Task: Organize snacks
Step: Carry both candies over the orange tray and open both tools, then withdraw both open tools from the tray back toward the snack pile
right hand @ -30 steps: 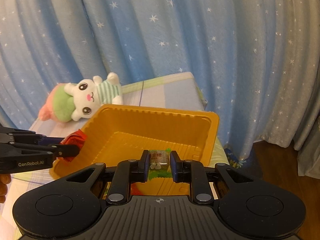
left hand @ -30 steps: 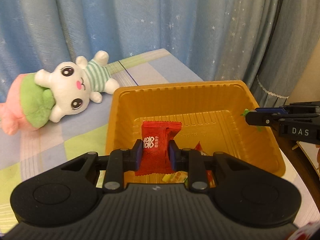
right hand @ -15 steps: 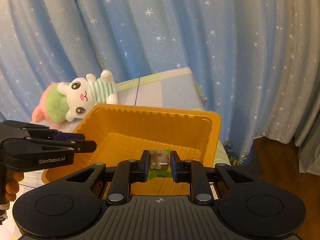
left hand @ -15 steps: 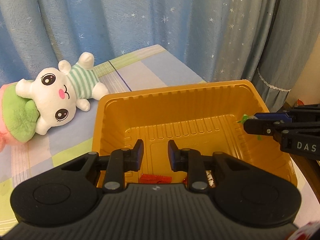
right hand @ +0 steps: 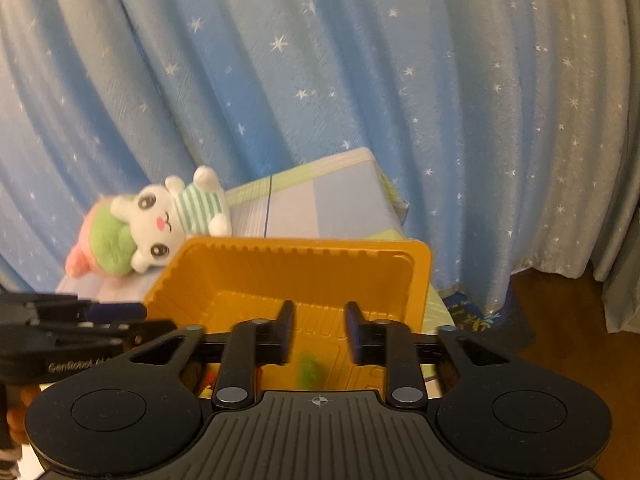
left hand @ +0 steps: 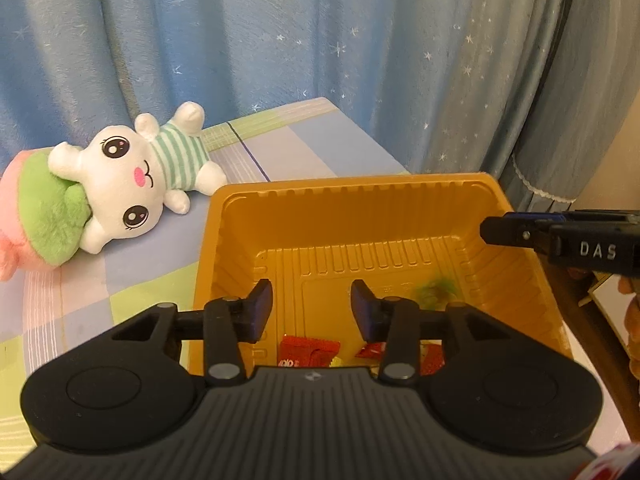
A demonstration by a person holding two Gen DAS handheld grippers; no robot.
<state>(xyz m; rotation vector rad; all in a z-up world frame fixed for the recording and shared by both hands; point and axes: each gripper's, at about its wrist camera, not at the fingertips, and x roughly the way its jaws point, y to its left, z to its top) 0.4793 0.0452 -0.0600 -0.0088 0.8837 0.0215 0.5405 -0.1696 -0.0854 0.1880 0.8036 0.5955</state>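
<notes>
Black jaws on both the left gripper (left hand: 311, 310) and right gripper (right hand: 318, 330) stand spread, empty, above the orange tray (left hand: 352, 194). Red snack (left hand: 308, 351) and blurred green candy (left hand: 435, 291) lie inside. Drop step judged complete; next, fetching further snacks.

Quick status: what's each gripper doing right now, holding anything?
Left gripper: open, empty, above the orange tray.
Right gripper: open, empty; green candy blurred below it.

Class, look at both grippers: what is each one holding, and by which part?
Nothing. The left gripper and right gripper are open; the green candy lies blurred in the tray.
</notes>
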